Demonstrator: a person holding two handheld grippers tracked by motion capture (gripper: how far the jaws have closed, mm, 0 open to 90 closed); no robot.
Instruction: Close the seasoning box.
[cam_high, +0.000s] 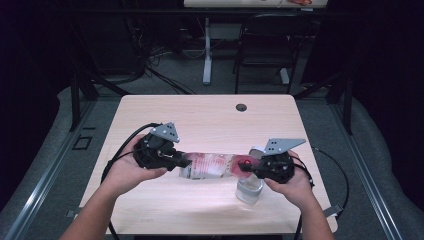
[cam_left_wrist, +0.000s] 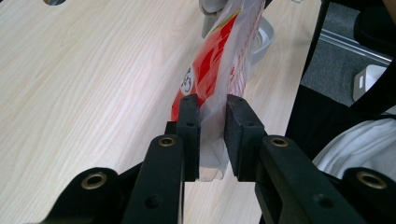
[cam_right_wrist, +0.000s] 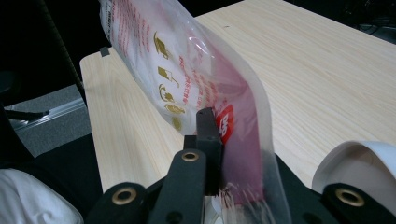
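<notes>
A clear plastic bag (cam_high: 212, 165) with red print is stretched sideways between my two grippers above the table. My left gripper (cam_high: 184, 162) is shut on the bag's left end; in the left gripper view the film (cam_left_wrist: 212, 88) is pinched between both jaws, at gripper (cam_left_wrist: 213, 135). My right gripper (cam_high: 248, 169) is shut on the bag's right end; in the right gripper view the bag (cam_right_wrist: 187, 88) runs up and away from the gripper (cam_right_wrist: 236, 154), its right jaw hidden behind the film. A clear cup (cam_high: 249, 189) stands under the right gripper.
The light wooden table (cam_high: 210, 117) has a cable hole (cam_high: 241, 107) at the back. A white rim (cam_right_wrist: 359, 161) lies by the right gripper. Cables (cam_high: 127, 142) trail off both grippers. A chair (cam_high: 265, 45) and desk leg (cam_high: 207, 50) stand beyond the table.
</notes>
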